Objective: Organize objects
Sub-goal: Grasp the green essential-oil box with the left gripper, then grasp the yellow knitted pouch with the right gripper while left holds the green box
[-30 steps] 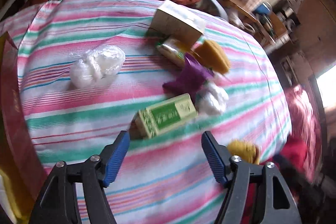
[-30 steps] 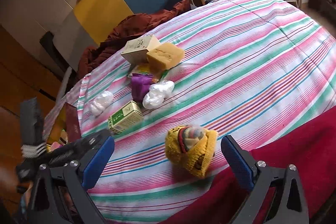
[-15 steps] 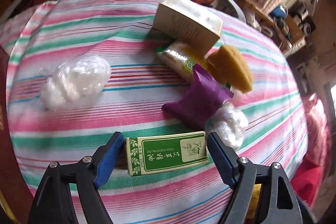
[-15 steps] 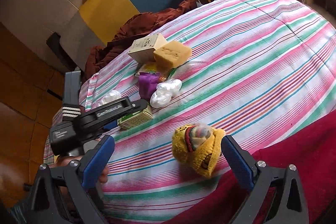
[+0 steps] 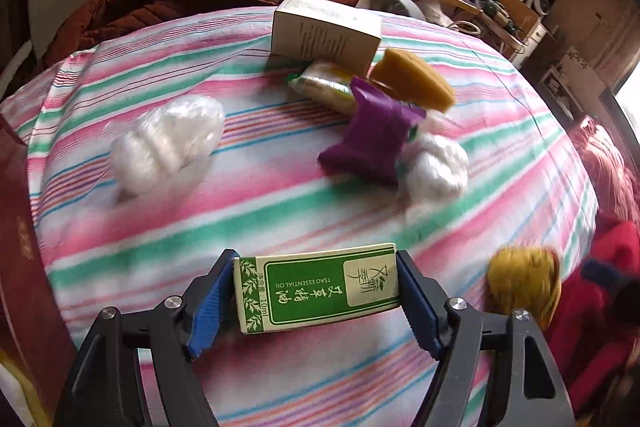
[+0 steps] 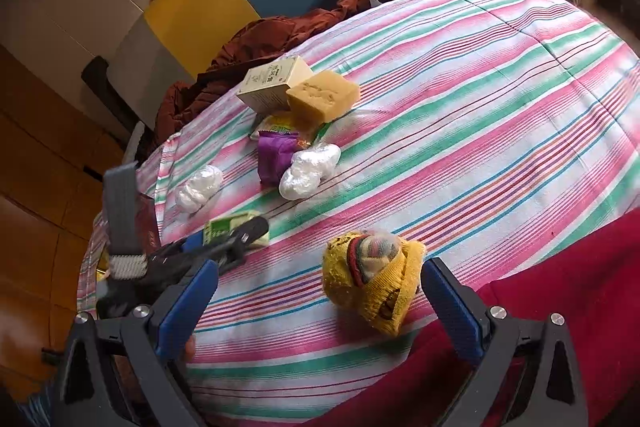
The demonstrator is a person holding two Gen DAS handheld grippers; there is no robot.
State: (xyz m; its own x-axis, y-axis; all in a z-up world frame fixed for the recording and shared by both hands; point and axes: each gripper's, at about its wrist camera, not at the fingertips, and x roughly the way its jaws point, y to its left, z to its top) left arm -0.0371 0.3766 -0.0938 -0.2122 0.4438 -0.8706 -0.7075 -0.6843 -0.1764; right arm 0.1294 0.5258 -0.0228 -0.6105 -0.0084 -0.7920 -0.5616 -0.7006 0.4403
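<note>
Left gripper [image 5: 316, 301]: jaws closing, blue pads against both ends of the green essential-oil box [image 5: 320, 293], near the striped tablecloth's [image 5: 280, 203] edge.
Right gripper [image 6: 320, 301]: wide, flanking the yellow knitted bundle [image 6: 374, 281], not touching.

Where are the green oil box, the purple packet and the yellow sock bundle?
green oil box [image 5: 320, 293], left wrist view, on its green label.
purple packet [image 5: 374, 139], left wrist view, on its middle.
yellow sock bundle [image 6: 376, 281], right wrist view, on its knitted front.
</note>
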